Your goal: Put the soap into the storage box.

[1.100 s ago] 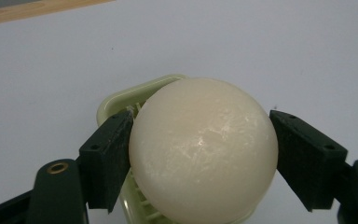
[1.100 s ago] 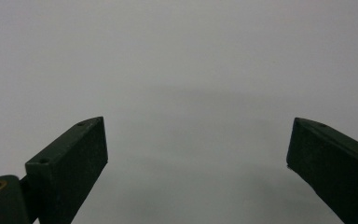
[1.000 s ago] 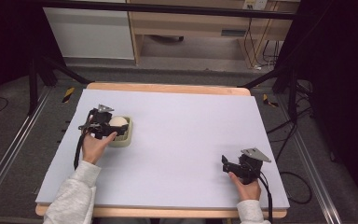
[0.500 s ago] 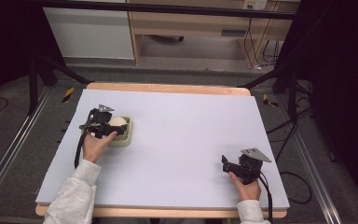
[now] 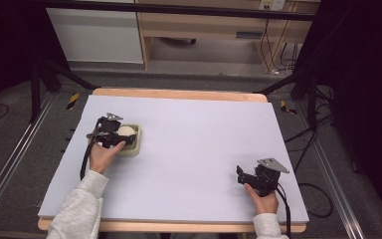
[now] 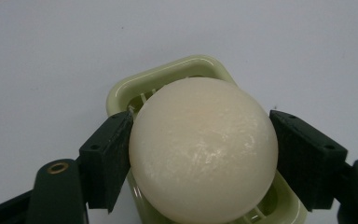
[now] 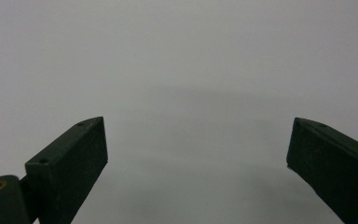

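Currently, I have the left gripper [image 6: 200, 154] pinching the round cream soap [image 6: 203, 149], both pads pressed against its sides, above the green soap dish [image 5: 135, 147] near the tabletop's [image 5: 199, 129] left edge. I hold the right gripper [image 7: 198, 163] near the front right corner, jaws spread wide with bare tabletop between them.
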Action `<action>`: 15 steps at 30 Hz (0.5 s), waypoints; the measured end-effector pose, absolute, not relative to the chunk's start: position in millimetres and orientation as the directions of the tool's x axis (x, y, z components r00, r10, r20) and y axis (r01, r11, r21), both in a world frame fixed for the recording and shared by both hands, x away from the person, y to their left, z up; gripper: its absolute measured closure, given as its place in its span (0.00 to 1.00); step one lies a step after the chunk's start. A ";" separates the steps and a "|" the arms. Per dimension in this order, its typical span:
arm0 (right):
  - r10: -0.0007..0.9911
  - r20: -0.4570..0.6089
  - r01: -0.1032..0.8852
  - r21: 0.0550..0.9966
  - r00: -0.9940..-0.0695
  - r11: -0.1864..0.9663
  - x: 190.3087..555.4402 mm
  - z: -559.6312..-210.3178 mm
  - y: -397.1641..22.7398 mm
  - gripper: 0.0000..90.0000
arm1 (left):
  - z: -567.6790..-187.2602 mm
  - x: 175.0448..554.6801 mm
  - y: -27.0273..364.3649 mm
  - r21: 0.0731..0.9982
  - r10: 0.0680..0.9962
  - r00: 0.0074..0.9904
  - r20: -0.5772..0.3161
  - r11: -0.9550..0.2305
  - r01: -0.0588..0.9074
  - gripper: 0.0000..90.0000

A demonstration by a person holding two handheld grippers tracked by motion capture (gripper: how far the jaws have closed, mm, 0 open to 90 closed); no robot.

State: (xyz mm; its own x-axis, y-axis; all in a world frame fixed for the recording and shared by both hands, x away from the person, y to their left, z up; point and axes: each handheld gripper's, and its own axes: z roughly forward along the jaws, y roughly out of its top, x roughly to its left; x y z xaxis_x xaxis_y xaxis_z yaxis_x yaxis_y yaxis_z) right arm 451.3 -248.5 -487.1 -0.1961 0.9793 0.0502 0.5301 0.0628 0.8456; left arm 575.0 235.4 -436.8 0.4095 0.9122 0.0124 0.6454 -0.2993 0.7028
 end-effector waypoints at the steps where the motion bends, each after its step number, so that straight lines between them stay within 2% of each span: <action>1: 0.979 0.050 0.530 0.846 -0.196 0.063 451.3 -487.1 -248.5 0.06 | -437.0 574.9 234.7 0.703 0.912 0.411 0.013 -0.301 0.645 0.27; 15: 0.979 0.050 0.529 0.846 -0.196 0.063 451.2 -487.1 -248.5 0.06 | -444.1 575.4 229.8 0.682 0.908 0.419 0.029 -0.324 0.655 0.27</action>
